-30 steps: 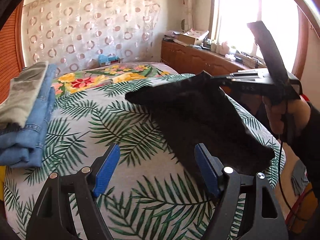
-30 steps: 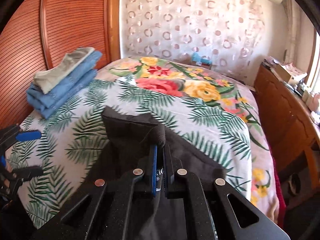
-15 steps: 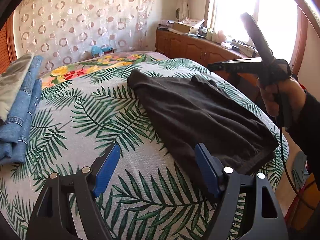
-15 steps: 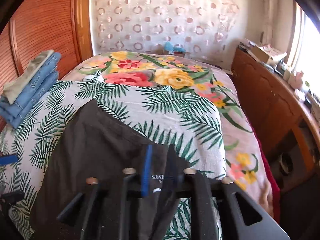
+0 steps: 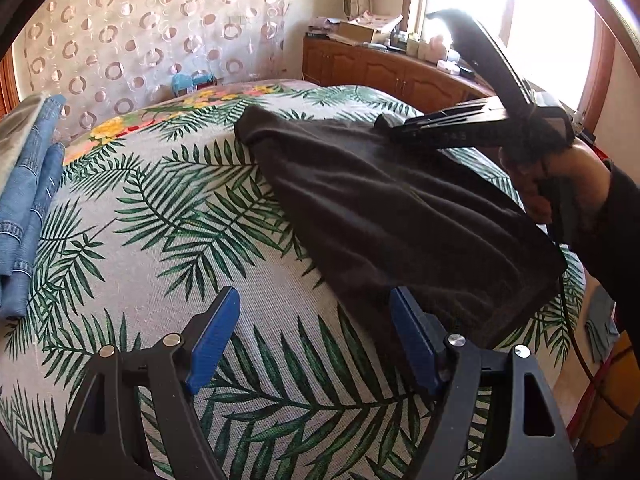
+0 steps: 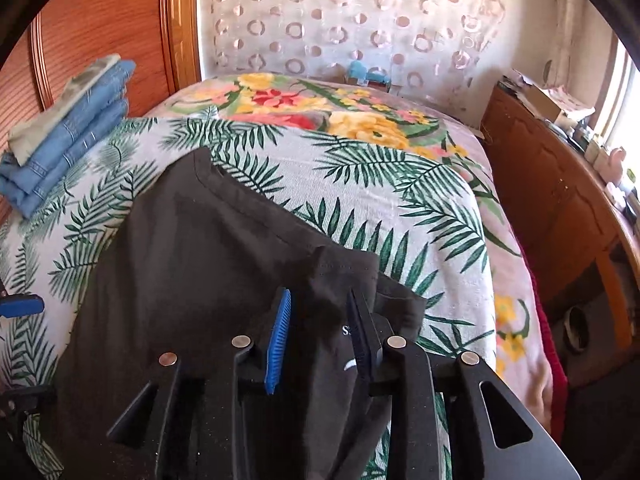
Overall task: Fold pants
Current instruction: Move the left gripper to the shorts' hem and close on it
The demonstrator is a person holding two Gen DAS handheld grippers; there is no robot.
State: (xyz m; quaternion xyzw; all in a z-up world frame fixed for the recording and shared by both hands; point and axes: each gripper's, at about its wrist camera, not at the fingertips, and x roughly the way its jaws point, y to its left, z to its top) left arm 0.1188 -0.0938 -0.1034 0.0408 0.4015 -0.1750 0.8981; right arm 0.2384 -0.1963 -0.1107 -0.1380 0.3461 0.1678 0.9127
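Nearest, the left hand-held gripper (image 5: 314, 344) stood wide apart, holding nothing — beside the black pants (image 5: 384, 208) spread on the bed (image 5: 168, 240). Right hand-held gripper (image 6: 320, 336) was parted around a fabric fold. Farther off — folded jeans (image 6: 68, 140).

Likely a home bedroom: bed (image 6: 400, 200), curtain (image 6: 360, 20), wooden cabinets (image 5: 392, 76).

Left wrist view sits low over the bed (image 5: 168, 216), facing the window (image 5: 520, 8) at upper right; right wrist view faces the headboard (image 6: 100, 24) at upper left; both share the pants (image 5: 380, 208) and jeans (image 6: 68, 148).
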